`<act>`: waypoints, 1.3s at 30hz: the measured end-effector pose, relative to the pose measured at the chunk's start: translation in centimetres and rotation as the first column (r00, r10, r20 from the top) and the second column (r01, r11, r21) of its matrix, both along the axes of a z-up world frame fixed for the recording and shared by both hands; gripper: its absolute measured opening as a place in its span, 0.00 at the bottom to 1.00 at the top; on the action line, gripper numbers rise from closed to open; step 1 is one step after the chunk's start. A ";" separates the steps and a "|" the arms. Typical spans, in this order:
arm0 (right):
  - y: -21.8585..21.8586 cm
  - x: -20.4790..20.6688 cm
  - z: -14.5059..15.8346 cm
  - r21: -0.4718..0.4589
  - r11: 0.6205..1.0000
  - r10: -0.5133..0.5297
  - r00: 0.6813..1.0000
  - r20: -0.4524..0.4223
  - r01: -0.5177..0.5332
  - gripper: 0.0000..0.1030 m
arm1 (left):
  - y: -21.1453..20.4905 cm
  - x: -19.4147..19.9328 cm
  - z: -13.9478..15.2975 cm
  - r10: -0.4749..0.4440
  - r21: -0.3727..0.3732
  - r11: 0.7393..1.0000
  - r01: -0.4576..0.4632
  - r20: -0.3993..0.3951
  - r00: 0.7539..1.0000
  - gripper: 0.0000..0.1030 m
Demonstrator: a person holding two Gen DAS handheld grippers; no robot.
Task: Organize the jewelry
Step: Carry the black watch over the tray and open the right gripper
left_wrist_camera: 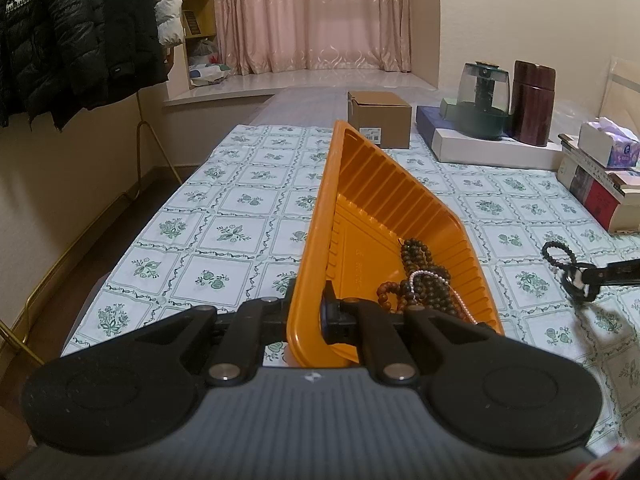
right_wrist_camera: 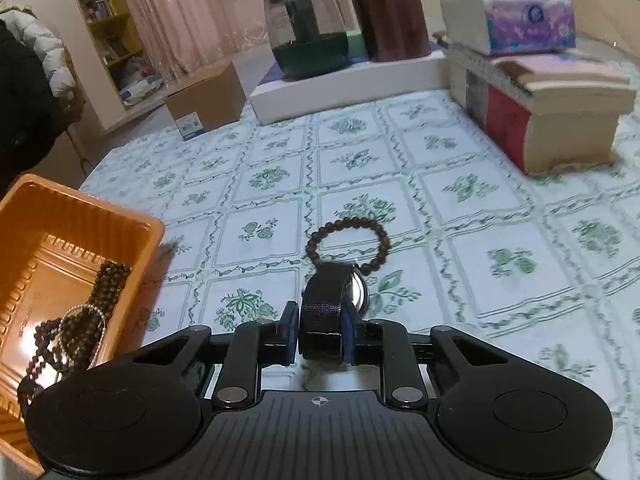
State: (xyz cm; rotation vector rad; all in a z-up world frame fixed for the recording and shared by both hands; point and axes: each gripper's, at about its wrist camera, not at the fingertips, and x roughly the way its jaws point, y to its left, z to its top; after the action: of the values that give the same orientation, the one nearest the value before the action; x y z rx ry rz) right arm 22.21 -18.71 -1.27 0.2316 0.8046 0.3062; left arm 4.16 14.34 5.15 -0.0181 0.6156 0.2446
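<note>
My left gripper (left_wrist_camera: 306, 314) is shut on the near rim of an orange plastic tray (left_wrist_camera: 372, 208) and holds it tilted up on its side. Brown bead strands and a thin pearl chain (left_wrist_camera: 424, 284) lie piled in the tray's low corner. The tray (right_wrist_camera: 36, 208) and beads (right_wrist_camera: 76, 328) also show at the left of the right wrist view. My right gripper (right_wrist_camera: 320, 328) is shut on a black-strapped wristwatch (right_wrist_camera: 326, 300), and a dark bead bracelet (right_wrist_camera: 348, 240) hangs from it above the tablecloth. In the left wrist view this gripper (left_wrist_camera: 580, 280) with the bracelet (left_wrist_camera: 558, 254) is right of the tray.
The table has a floral tablecloth (right_wrist_camera: 460, 184). At the back stand a cardboard box (left_wrist_camera: 380, 120), a glass kettle (left_wrist_camera: 482, 100), a dark canister (left_wrist_camera: 534, 102) and a white flat box (left_wrist_camera: 492, 152). Stacked books (right_wrist_camera: 540, 112) with a tissue pack (right_wrist_camera: 512, 20) are at the right.
</note>
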 end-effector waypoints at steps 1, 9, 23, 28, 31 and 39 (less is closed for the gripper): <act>-0.3 -0.4 0.3 -0.002 1.000 0.001 1.000 0.004 -0.001 0.21 | 0.0 0.0 0.0 0.000 0.000 1.000 0.000 0.000 1.000 0.07; -2.5 -2.5 2.4 -0.019 1.000 0.005 1.000 0.022 -0.005 0.21 | -0.2 0.0 0.2 -0.002 -0.001 1.000 0.002 0.005 1.000 0.08; 2.3 -4.9 5.5 -0.006 0.977 0.215 0.974 0.069 -0.215 0.21 | -0.1 -0.2 0.2 -0.003 -0.005 1.000 0.003 0.005 1.000 0.08; 6.8 -5.6 7.0 0.041 0.936 0.344 0.933 0.111 -0.350 0.21 | -0.1 -0.2 0.2 -0.002 -0.007 1.000 0.002 0.004 1.000 0.08; 9.7 -5.8 7.9 0.064 0.905 0.409 0.902 0.137 -0.420 0.21 | -0.1 -0.1 0.2 -0.002 -0.008 1.000 0.002 0.004 1.000 0.08; 15.5 -5.5 9.0 0.084 0.845 0.509 0.843 0.174 -0.528 0.21 | -0.2 -0.1 0.2 -0.002 -0.009 1.000 0.002 0.003 1.000 0.08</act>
State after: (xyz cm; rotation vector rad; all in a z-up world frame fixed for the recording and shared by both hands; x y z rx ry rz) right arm 16.67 -3.22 7.70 0.1041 0.6918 0.8851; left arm 4.08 14.17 5.36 -0.0263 0.6136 0.2401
